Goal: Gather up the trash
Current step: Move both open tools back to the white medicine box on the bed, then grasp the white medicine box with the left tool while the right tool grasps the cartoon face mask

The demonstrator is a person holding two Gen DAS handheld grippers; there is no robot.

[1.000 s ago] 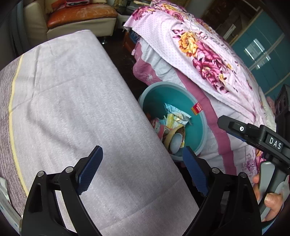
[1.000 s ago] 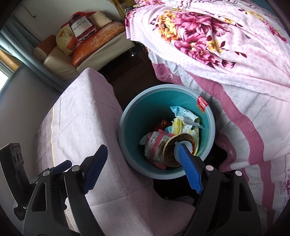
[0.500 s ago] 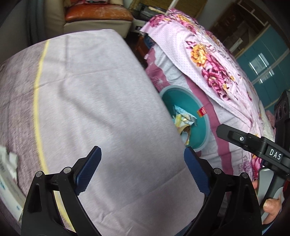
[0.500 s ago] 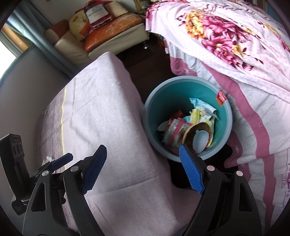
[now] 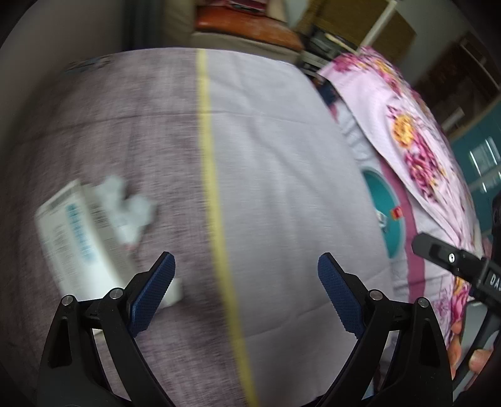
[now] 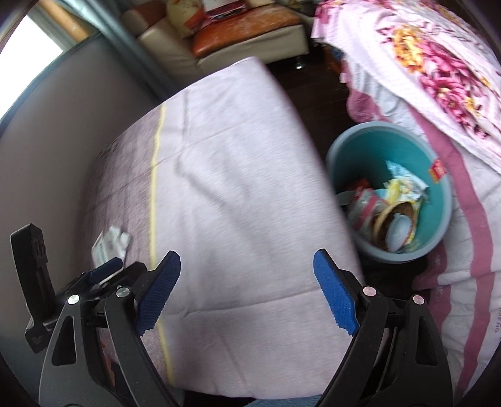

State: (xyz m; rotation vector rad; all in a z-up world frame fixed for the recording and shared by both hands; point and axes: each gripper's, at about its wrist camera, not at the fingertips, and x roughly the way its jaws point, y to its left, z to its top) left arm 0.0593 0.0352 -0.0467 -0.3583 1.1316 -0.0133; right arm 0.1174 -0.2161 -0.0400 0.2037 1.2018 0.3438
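A white box with blue print (image 5: 75, 244) and a crumpled white tissue (image 5: 128, 209) lie on the cloth-covered table (image 5: 275, 175), left of its yellow stripe. My left gripper (image 5: 247, 285) is open and empty, low over the table just right of the box. My right gripper (image 6: 247, 281) is open and empty above the table's near edge. The teal trash bin (image 6: 438, 200) stands on the floor right of the table, holding wrappers and a round lid. The box and tissue also show small in the right wrist view (image 6: 109, 242). Both views are motion-blurred.
A bed with a pink floral quilt (image 6: 438, 72) runs along the right, close behind the bin. A cream sofa with orange cushions (image 6: 244, 28) stands beyond the table. A grey wall (image 6: 62, 131) borders the table's left side. Dark floor lies between table and bed.
Both grippers swung left, away from the bin and over the table. The box and tissue came into the left wrist view. Both grippers stayed open.
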